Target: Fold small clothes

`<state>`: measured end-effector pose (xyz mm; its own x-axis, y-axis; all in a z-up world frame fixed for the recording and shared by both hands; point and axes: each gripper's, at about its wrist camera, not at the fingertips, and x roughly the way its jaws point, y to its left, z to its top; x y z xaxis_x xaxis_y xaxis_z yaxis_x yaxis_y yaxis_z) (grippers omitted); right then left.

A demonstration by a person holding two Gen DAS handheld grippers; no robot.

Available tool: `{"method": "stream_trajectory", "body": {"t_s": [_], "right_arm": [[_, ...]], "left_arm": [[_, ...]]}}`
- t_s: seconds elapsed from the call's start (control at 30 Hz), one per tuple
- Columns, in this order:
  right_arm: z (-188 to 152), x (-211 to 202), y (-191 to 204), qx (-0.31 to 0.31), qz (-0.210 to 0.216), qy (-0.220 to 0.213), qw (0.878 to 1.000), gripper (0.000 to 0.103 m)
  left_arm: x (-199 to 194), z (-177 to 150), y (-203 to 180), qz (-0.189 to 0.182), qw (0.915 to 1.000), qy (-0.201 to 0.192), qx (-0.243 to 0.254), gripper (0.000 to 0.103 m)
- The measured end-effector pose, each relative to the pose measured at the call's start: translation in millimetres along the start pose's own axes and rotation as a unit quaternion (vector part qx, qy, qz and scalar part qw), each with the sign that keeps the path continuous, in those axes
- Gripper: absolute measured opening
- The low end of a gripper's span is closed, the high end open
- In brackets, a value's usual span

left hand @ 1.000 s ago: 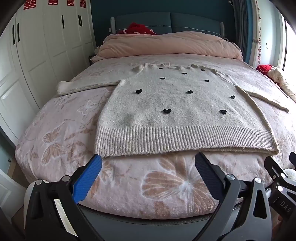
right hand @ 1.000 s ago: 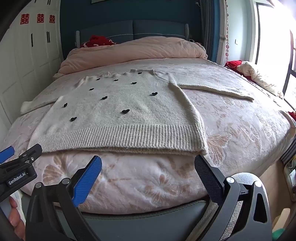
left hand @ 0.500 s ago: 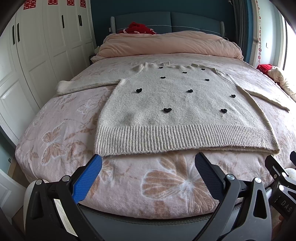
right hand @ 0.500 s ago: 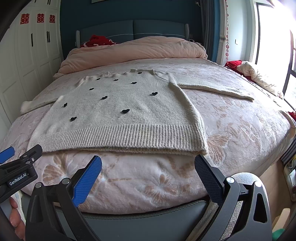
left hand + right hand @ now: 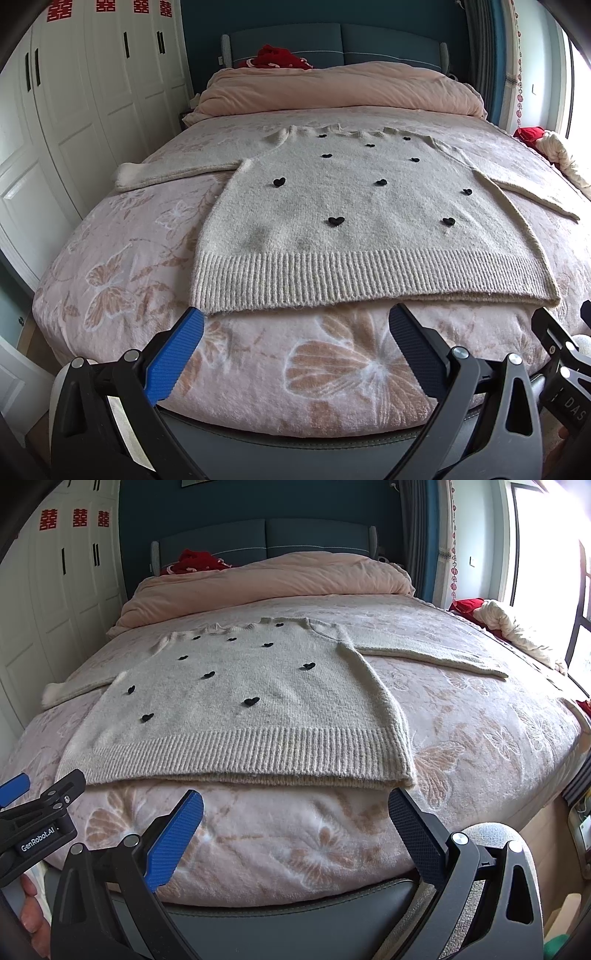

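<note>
Lay flat on the pink bed [image 5: 258, 376]: cream sweater [image 5: 354, 221] with little black hearts, sleeves spread out, ribbed hem near the foot. Hovered just short of that hem, touching nothing: left gripper [image 5: 295, 336] and right gripper [image 5: 295, 816], both with jaws wide apart.

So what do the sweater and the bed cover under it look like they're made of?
Sweater: fuzzy cream knit, probably wool or acrylic, with a ribbed hem and raised black hearts. Bed cover: plush pink fleece-like fabric, going by its soft matte nap and butterfly print.
</note>
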<state>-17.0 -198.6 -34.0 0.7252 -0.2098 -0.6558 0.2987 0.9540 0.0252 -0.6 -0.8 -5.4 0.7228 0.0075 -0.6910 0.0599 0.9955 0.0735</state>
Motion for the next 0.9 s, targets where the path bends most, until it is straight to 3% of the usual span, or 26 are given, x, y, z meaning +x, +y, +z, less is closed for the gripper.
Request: {"method": "stream_trajectory", "body": {"t_s": [0.9], "right_arm": [[10.1, 5.2, 4.0, 0.002, 0.012, 0.003, 1.000, 0.098]], "left_arm": [[-0.6, 6.6, -4.3, 0.001, 1.0000, 0.000, 0.003, 0.098]]}}
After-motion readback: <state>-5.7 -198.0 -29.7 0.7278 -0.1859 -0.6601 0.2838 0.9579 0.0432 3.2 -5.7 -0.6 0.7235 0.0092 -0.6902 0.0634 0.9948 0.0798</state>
